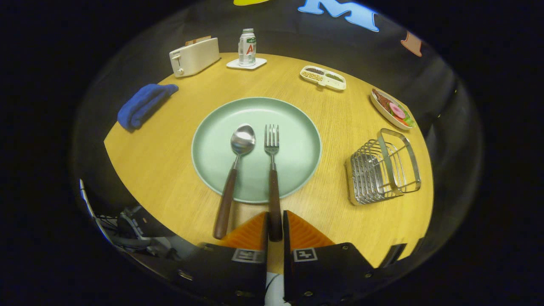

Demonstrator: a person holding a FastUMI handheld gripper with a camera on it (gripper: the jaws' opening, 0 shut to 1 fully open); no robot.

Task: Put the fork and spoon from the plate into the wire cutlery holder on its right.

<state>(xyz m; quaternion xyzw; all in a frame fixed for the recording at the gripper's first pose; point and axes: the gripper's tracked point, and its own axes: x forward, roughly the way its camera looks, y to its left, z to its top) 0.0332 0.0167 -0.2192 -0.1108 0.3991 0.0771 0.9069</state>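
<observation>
Fingers of the gripper [275, 225] are closing on the dark handle end of the fork [273, 170], one finger pressing each side of it, so the tongs are gripping the fork just off the near rim of the green plate [297, 127]. Its tines are lying on the plate, pointing away from the fingers. Just to the left of the fork the spoon [234, 170] is resting with its bowl on the plate and its brown handle trailing over the plate's near rim onto the wooden table [170, 170], beside the left finger but apart from it. To the right of the plate, well apart from it, the wire cutlery holder [382, 168] is standing on the table. Beyond the plate a divided snack tray [323, 77], a bottle [247, 46] on a white coaster [246, 64] and a toaster [194, 56] are sitting; a blue cloth [144, 104] is lying to the plate's left, and a dish of food [393, 109] is sitting beyond the holder.
</observation>
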